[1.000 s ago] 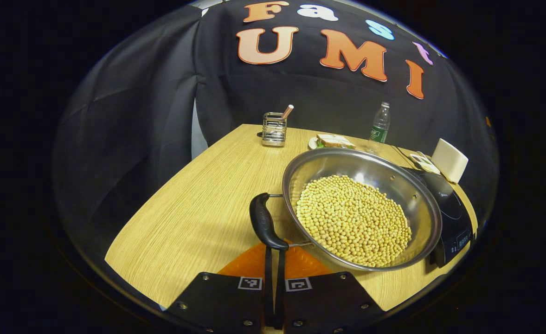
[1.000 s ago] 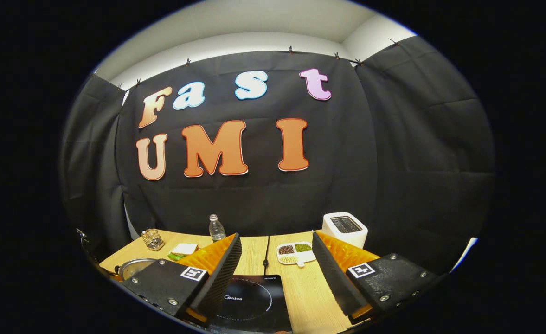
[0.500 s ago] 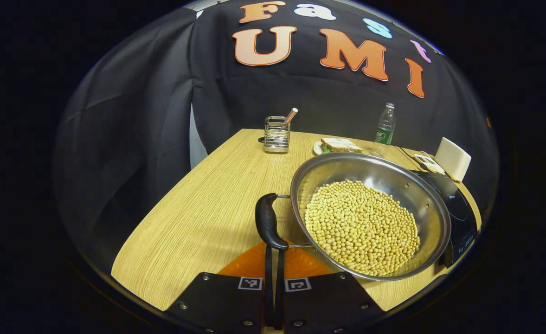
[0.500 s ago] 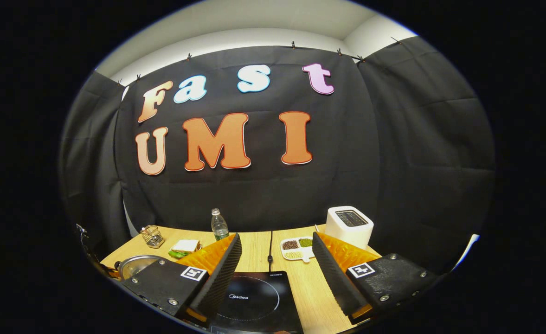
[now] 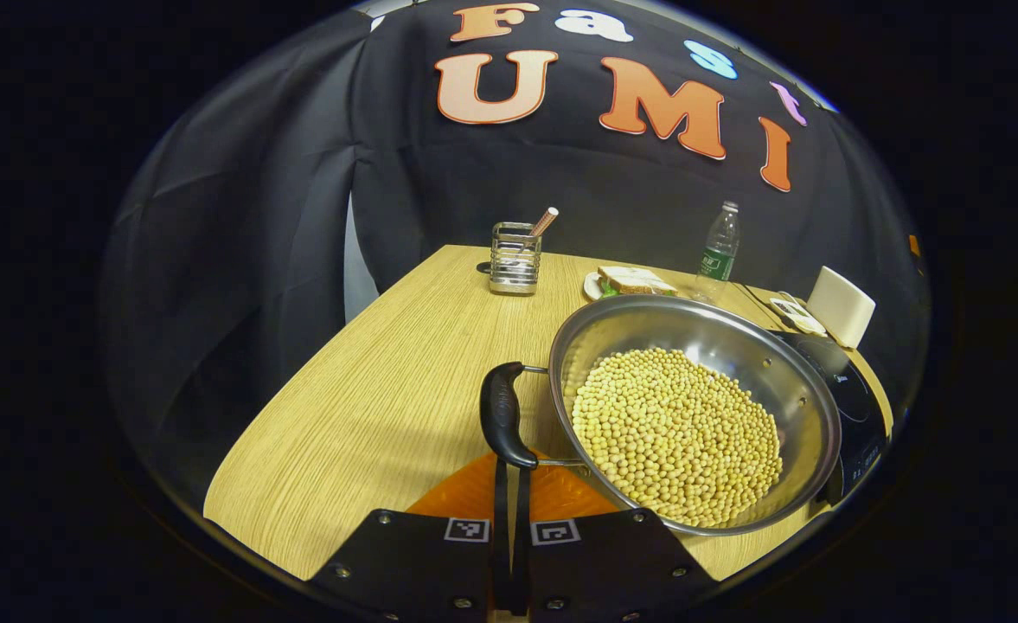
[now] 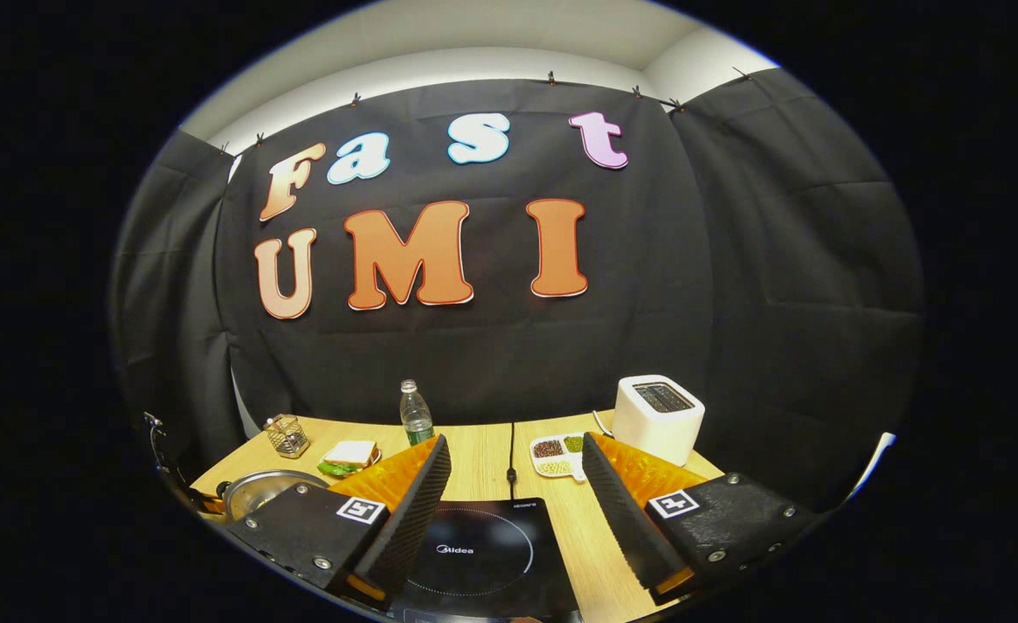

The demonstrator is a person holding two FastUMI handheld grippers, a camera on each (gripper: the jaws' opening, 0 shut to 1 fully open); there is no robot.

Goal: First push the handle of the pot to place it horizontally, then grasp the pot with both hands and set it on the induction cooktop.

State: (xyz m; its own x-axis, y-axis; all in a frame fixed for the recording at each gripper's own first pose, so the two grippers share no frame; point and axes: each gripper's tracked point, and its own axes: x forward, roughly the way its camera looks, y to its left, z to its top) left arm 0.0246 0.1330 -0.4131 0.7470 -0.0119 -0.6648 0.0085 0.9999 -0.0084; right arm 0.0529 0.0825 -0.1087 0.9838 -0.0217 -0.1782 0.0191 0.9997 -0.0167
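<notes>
Two grippers in play. Left gripper (image 5: 509,519) had its fingers closed w/ almost no gap, tips at the near end of the pot's black handle (image 5: 502,414); couldn't tell if they pinched it. Pot (image 5: 694,407), full of yellow beans (image 5: 677,435), sat on the wooden surface (image 5: 387,389), its far edge against the induction cooktop (image 6: 483,554). Right gripper (image 6: 509,510) gaped wide, holding nothing, above the cooktop. Toaster (image 6: 657,415) and bottle (image 6: 415,413) stood further back.
</notes>
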